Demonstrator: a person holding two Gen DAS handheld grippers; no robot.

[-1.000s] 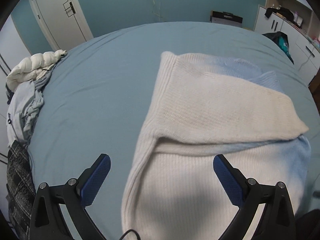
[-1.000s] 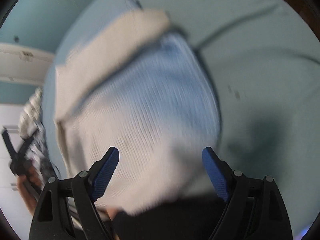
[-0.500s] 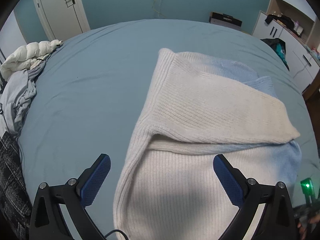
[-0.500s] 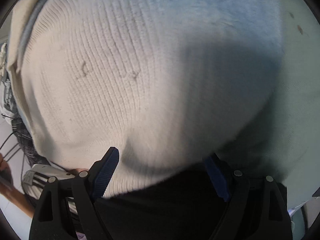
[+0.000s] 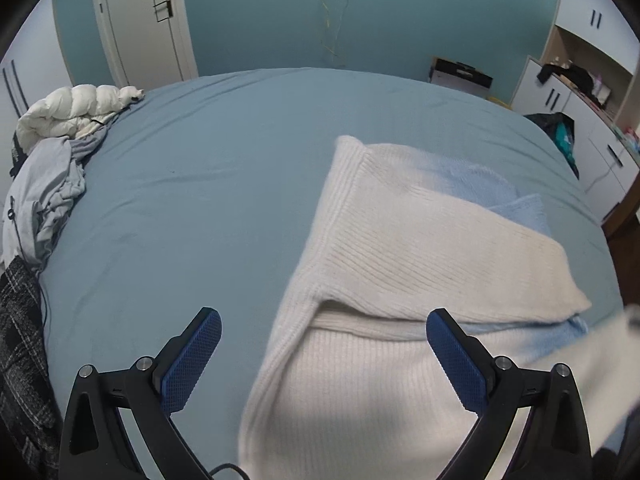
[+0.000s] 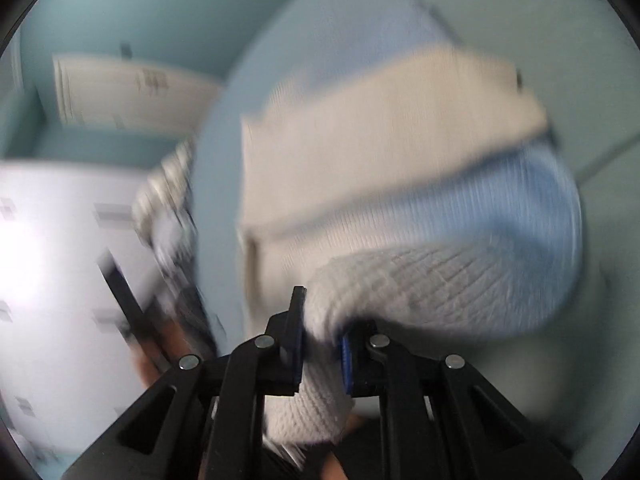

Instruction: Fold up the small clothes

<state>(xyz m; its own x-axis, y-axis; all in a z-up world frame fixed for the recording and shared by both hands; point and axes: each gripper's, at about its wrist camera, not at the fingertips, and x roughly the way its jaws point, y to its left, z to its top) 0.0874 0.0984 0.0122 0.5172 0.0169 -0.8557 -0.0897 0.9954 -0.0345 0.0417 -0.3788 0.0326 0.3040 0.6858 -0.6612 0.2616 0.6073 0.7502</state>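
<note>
Sweater (image 6: 400,184) hem bunches between closing right claw (image 6: 322,344) pads.

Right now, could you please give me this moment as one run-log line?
step: fold sweater | left gripper: open, over sweater edge | right gripper: closing on knit sweater fold | surface: blue bed

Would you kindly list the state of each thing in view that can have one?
sweater: partly folded on the bed, one edge lifted
left hand-held gripper: open, empty
right hand-held gripper: closing on sweater edge
door: shut
clothes pile: crumpled, unfolded
</note>
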